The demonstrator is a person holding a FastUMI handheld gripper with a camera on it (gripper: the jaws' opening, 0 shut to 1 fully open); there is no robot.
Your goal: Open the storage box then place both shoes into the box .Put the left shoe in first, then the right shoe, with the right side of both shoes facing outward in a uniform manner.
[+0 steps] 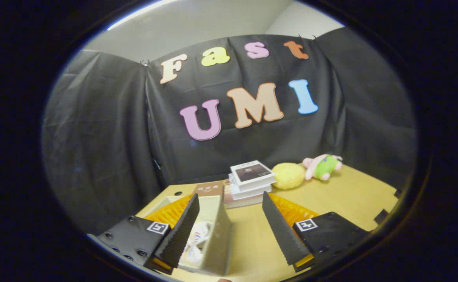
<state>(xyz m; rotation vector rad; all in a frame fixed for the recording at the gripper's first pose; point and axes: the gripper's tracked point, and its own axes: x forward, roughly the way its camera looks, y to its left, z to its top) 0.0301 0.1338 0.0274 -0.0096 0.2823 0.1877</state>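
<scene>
Box open, one shoe inside

The box (213,231) stands open between the fingers, nearer the left one, with a white shoe (197,239) in it. The gripper (229,231) is spread wide and holds nothing. Beyond lie books (250,178) and plush toys (309,170) on the table (350,196). Judged next: fetch the right shoe, lower it alongside facing likewise

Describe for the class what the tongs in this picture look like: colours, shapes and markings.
The tongs have two flat, wedge-shaped black fingers with ribbed, textured inner faces. Each sits on a black block fixed with small screws and carrying a white square tag with a black marker. Orange ridged plastic parts show behind the fingers. No cables are visible.
</scene>
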